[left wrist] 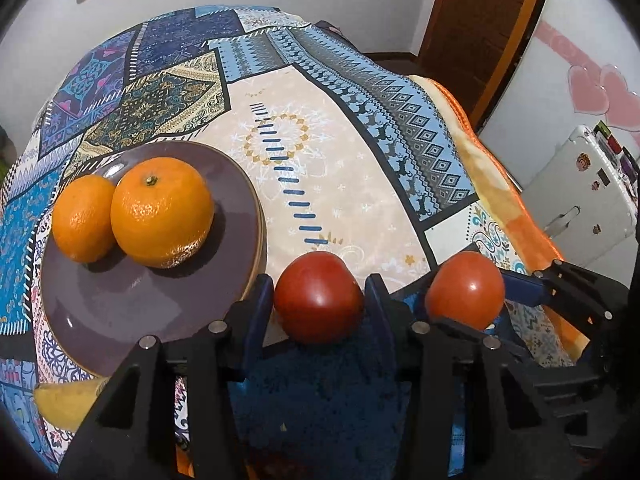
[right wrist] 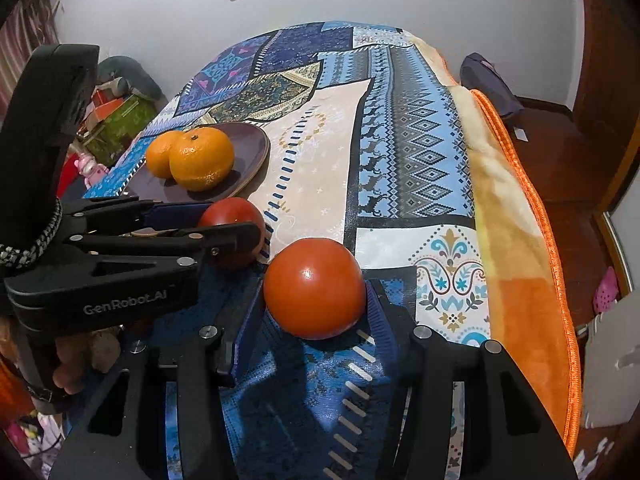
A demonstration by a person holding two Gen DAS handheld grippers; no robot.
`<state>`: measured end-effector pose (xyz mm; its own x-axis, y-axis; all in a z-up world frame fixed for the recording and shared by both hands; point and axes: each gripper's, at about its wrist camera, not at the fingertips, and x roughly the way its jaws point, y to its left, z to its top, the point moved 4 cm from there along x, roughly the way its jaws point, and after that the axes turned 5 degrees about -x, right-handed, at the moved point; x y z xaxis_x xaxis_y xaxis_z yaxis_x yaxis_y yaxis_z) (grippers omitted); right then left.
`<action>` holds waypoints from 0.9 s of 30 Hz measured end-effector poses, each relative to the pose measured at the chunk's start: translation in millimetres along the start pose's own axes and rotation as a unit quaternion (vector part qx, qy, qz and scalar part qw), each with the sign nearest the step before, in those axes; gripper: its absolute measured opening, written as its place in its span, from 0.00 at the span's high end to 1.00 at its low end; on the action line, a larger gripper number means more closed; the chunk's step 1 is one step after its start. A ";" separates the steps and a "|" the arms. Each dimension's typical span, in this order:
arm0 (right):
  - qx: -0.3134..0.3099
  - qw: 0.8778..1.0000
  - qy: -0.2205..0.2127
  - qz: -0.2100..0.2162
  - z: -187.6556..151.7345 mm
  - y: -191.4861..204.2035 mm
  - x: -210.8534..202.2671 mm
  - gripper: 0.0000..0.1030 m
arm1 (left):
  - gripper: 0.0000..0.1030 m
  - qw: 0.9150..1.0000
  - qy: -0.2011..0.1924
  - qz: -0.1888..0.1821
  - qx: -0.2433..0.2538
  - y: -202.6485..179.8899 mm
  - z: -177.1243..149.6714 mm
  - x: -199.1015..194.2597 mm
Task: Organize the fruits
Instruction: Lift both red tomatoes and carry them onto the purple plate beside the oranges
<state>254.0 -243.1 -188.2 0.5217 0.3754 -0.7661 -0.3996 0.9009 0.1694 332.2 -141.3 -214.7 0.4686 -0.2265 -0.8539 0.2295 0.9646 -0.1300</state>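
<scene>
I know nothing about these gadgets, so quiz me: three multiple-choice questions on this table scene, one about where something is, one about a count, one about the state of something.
1. Where do the two oranges lie?
A. on the purple plate
B. on the floor
C. between a gripper's fingers

2. How many red tomatoes are in sight?
A. one
B. two
C. four

3. What is the state of the right gripper?
A. wide open with nothing near it
B. shut flat on nothing
C. closed on a tomato

Answers:
1 A: both oranges sit side by side on the plate, on the patterned tablecloth.
2 B: the left tomato sits in the left gripper, the right tomato in the right one.
3 C: its blue pads press against both sides of the right tomato.
</scene>
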 end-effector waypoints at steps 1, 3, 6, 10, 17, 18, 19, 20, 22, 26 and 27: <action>0.000 1.000 -0.001 0.000 0.2 -0.2 -0.7 0.54 | 0.55 1.000 -0.001 0.000 0.001 -0.1 -0.5 -0.8; 0.001 1.000 -0.004 -0.001 1.3 -0.2 -3.1 0.54 | 0.55 1.000 -0.001 -0.001 0.001 0.5 -1.5 -2.0; 0.000 1.000 -0.008 -0.002 4.3 1.1 -6.4 0.54 | 0.55 1.000 -0.001 -0.008 -0.004 3.1 -3.4 -6.6; -0.003 1.000 -0.015 -0.004 10.0 4.3 -10.1 0.54 | 0.55 1.000 -0.014 -0.009 -0.006 5.8 -5.1 -20.1; -0.014 0.999 -0.033 -0.003 24.2 19.3 -19.9 0.54 | 0.55 0.999 -0.048 -0.019 -0.017 17.8 -0.5 -56.8; -0.016 0.999 -0.035 -0.002 26.6 22.1 -20.6 0.54 | 0.55 0.998 -0.053 -0.019 -0.018 19.1 0.1 -62.1; -0.020 0.999 -0.038 0.000 30.3 26.7 -21.4 0.54 | 0.55 0.998 -0.060 -0.020 -0.020 21.3 0.7 -69.1; -0.022 0.999 -0.041 0.000 33.0 30.1 -22.1 0.54 | 0.55 0.997 -0.065 -0.020 -0.021 23.3 1.1 -76.0; -0.028 0.998 -0.047 0.005 39.6 38.8 -22.3 0.54 | 0.55 0.997 -0.078 -0.016 -0.024 29.4 2.5 -89.6; -0.042 0.997 -0.056 0.016 50.8 55.0 -20.0 0.54 | 0.55 0.995 -0.097 -0.005 -0.033 46.8 5.1 -111.5; -0.045 0.997 -0.058 0.019 53.6 59.5 -19.0 0.54 | 0.55 0.994 -0.101 -0.001 -0.036 52.1 5.4 -115.8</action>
<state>260.6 -185.0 -130.4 0.5865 0.4354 -0.6830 -0.4842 0.8644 0.1354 294.5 -65.6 -119.9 0.6320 -0.2444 -0.7355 0.1723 0.9695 -0.1741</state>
